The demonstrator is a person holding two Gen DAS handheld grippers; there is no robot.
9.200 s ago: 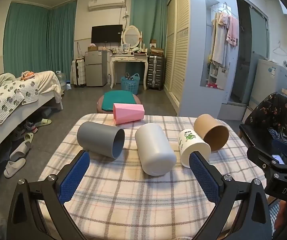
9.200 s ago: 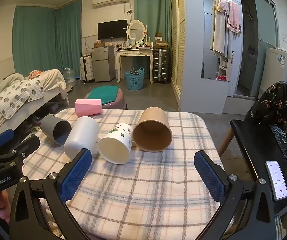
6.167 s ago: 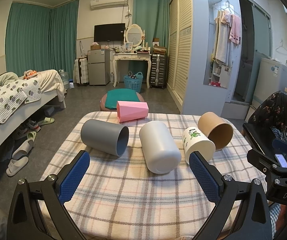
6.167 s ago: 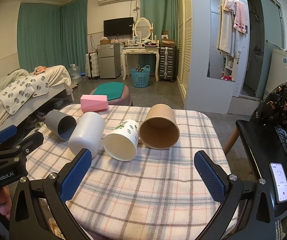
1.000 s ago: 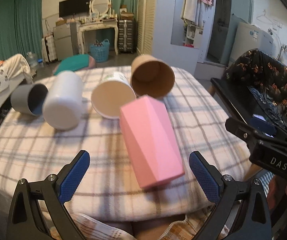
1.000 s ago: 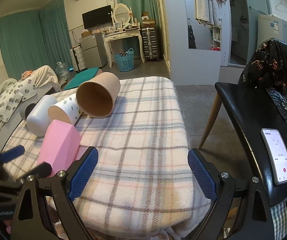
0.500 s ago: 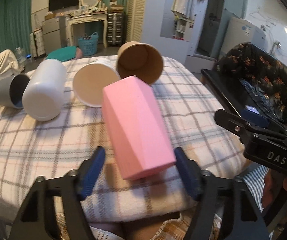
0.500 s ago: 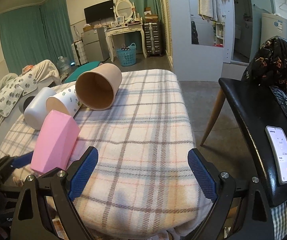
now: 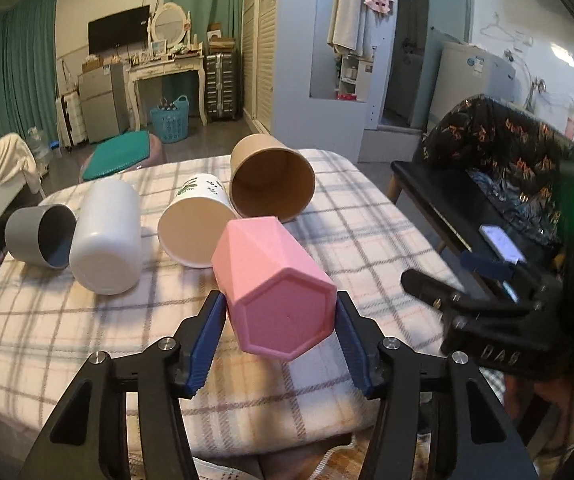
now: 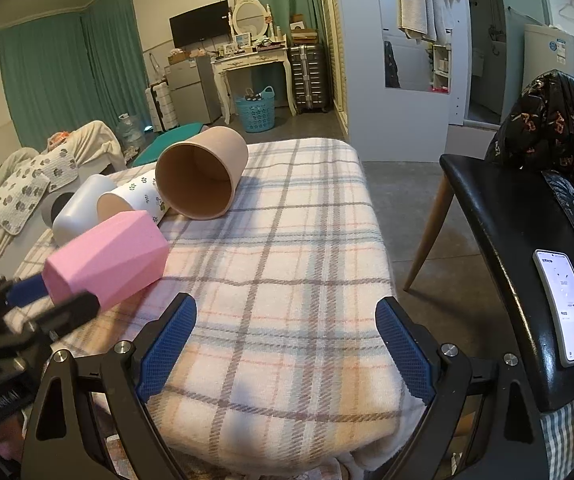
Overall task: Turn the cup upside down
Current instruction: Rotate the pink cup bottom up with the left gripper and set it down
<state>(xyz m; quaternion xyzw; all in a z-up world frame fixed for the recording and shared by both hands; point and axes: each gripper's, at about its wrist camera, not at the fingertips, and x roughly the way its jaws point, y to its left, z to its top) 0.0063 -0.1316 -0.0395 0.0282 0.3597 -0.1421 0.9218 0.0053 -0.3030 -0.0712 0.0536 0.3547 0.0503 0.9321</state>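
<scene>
My left gripper (image 9: 281, 336) is shut on the pink faceted cup (image 9: 275, 280) near its closed hexagonal base, which faces the camera. The cup is held on its side, tilted up, above the front of the plaid-covered table (image 9: 367, 248). In the right wrist view the pink cup (image 10: 107, 258) shows at the left, held by the left gripper's blue pads, clear of the cloth. My right gripper (image 10: 285, 344) is open and empty over the table's front right part (image 10: 307, 240).
Several other cups lie on their sides at the back: a grey cup (image 9: 39, 236), a white cup (image 9: 105, 236), a printed paper cup (image 9: 197, 228) and a brown paper cup (image 9: 271, 178). A black chair with a phone (image 10: 565, 306) stands to the right.
My left gripper has closed on the pink cup and lifted its base end toward the camera. The right gripper has stayed open and shifted only slightly.
</scene>
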